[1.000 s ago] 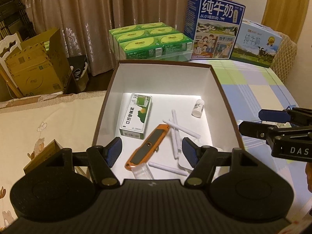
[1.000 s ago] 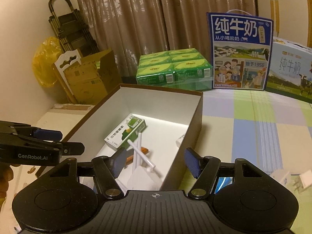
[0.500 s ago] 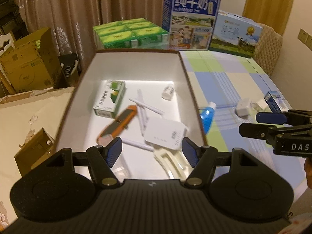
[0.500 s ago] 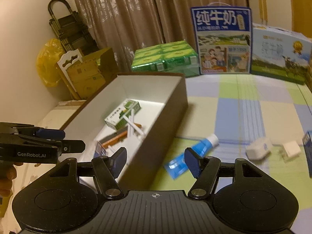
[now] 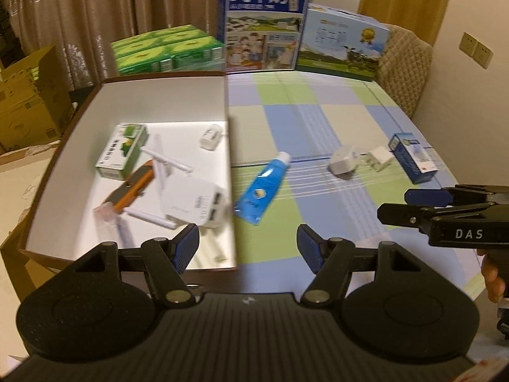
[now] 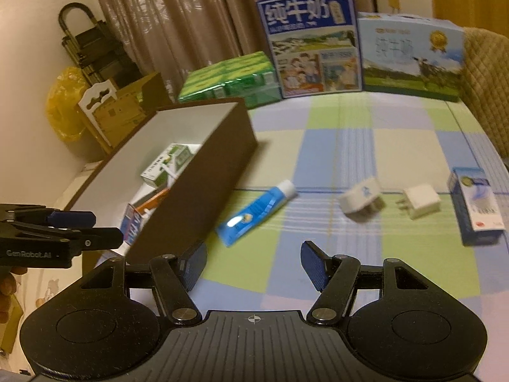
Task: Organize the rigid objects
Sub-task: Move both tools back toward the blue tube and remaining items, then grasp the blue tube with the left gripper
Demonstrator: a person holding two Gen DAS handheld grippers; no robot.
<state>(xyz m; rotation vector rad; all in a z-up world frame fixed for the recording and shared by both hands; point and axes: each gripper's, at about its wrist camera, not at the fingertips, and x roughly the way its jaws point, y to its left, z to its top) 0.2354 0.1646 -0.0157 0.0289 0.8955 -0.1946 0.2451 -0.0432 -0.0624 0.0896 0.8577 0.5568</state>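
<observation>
A brown box (image 5: 227,146) with a white inside holds a green carton (image 5: 122,151), an orange utility knife (image 5: 133,187), a white router (image 5: 194,205) and a small white bottle (image 5: 210,137). On the checked cloth to its right lie a blue tube (image 5: 262,187), two white plug adapters (image 5: 342,162) (image 5: 380,159) and a blue carton (image 5: 413,162). My left gripper (image 5: 249,246) is open and empty above the box's near right corner. My right gripper (image 6: 253,262) is open and empty, above the cloth near the blue tube (image 6: 254,213).
Two milk cartons (image 5: 262,22) (image 5: 342,44) and a pack of green boxes (image 5: 167,49) stand at the table's far edge. A cushioned chair (image 5: 404,67) is at the far right. Cardboard boxes (image 5: 28,95) stand on the floor to the left.
Both grippers have pulled back and swung right, away from above the box. The tube, adapters and blue carton on the cloth have come into view. Both stay open.
</observation>
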